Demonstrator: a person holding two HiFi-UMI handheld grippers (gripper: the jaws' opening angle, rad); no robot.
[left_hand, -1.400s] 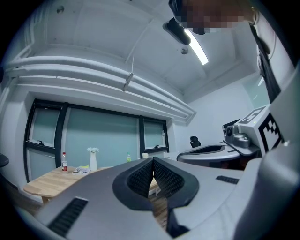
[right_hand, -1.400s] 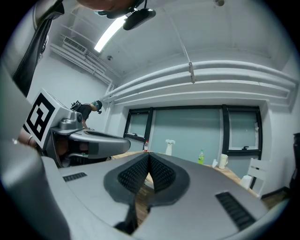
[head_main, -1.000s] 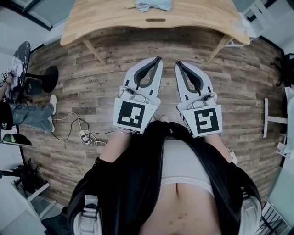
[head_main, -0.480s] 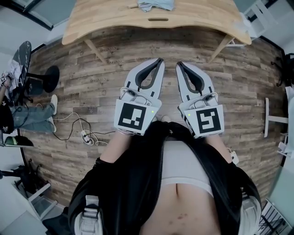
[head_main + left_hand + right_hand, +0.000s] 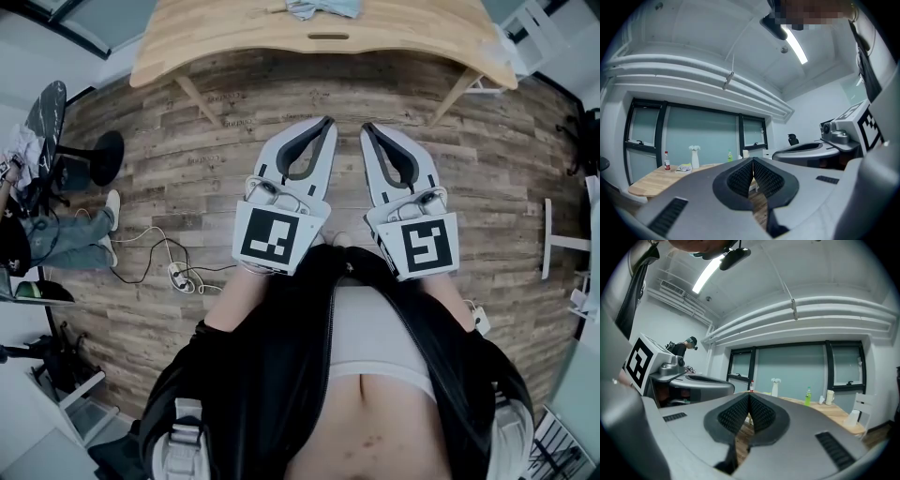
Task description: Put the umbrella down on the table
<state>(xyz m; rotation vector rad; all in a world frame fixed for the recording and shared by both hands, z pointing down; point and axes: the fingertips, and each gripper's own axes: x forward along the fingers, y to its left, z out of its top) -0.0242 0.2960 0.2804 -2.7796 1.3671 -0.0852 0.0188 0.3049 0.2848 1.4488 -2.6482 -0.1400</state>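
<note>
The left tool (image 5: 325, 121) and the right tool (image 5: 366, 127) sit side by side, level above the wooden floor (image 5: 187, 141). Each has its 2 jaws pressed together on nothing. A pale-blue bundle (image 5: 323, 7), perhaps the umbrella, lies on the wooden surface (image 5: 216, 28) ahead.

Pale wood table (image 5: 206, 37), grey-brown plank floor (image 5: 497, 159)

Plank floor (image 5: 187, 169). Power strip (image 5: 176, 276) with looping cables (image 5: 141, 246) at left. Black stool base (image 5: 101, 157) beyond, a seated person's jeans leg (image 5: 56, 239) near it. By the windows: vase (image 5: 695, 157), red-capped bottle (image 5: 667, 161) to its left, green bottle (image 5: 730, 155) to its right, mug (image 5: 829, 397). Strip light (image 5: 796, 44) lit overhead.
</note>
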